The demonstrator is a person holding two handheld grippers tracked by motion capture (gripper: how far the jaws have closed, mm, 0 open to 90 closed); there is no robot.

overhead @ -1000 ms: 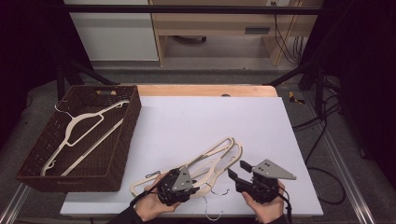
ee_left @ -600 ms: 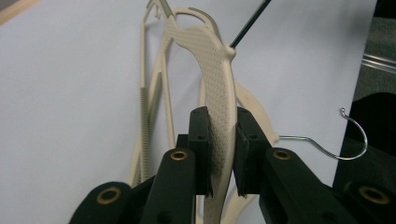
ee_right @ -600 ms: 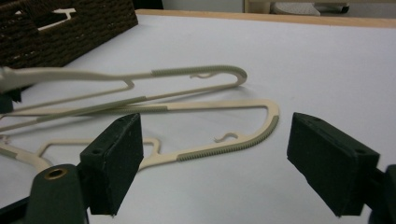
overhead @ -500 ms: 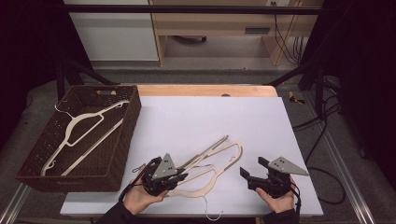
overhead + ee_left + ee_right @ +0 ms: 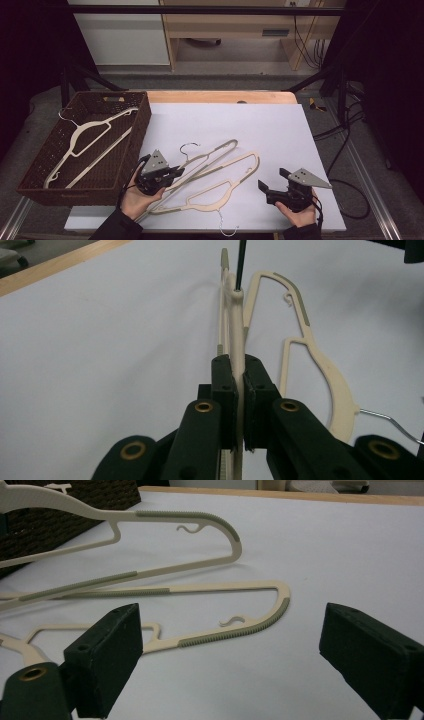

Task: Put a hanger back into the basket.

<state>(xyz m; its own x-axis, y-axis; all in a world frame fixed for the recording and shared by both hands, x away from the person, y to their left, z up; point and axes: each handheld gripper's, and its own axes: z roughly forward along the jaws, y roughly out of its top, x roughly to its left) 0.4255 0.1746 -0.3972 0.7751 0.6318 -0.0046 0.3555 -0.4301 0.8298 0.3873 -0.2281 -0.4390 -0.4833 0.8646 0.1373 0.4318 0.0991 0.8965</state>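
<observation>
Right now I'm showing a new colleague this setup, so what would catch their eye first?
Probably the two cream hangers on the white table: the left tool is shut on the upper hanger near the front edge, lifting it over the lower hanger. To the right, the right tool stands open with nothing in it. At the left sits a dark wicker basket with another hanger inside.

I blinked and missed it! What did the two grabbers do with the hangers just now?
The left gripper closed its jaws on one cream hanger and carried it left, toward the wicker basket. The right gripper opened its jaws, let go and drew back to the right with nothing between them. The second hanger stayed on the white sheet, and the hanger in the basket did not move.
</observation>
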